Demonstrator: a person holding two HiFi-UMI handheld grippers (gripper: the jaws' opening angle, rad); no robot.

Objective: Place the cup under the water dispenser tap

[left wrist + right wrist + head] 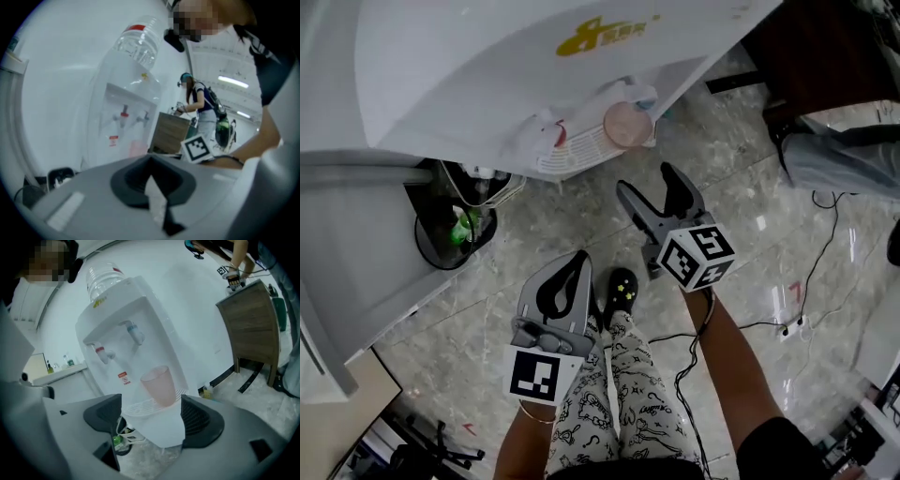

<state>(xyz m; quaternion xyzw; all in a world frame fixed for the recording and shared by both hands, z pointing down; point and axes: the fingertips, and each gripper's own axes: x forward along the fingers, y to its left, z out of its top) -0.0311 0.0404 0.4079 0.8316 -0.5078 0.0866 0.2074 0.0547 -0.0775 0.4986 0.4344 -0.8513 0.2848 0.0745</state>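
On white drip tray (pixel 138 407) of white water dispenser (pixel 140 310): translucent pink plastic cup (pixel 159 384), upright, axis vertical, dead ahead of right claw (pixel 151 413), jaws apart, empty. Left claw (pixel 565 279) together, farther off.

The floor (pixel 750 178) is glossy grey marbled tile. A black cable (pixel 827 246) runs across it towards a power strip (pixel 789 326). A black bin (pixel 450 239) stands on the floor. The wall (pixel 197 291) is plain white, with a dark baseboard (pixel 224 376) at its foot. A wooden cabinet (pixel 251 329) stands against the wall. Strip lights (pixel 233 82) are lit on the ceiling.
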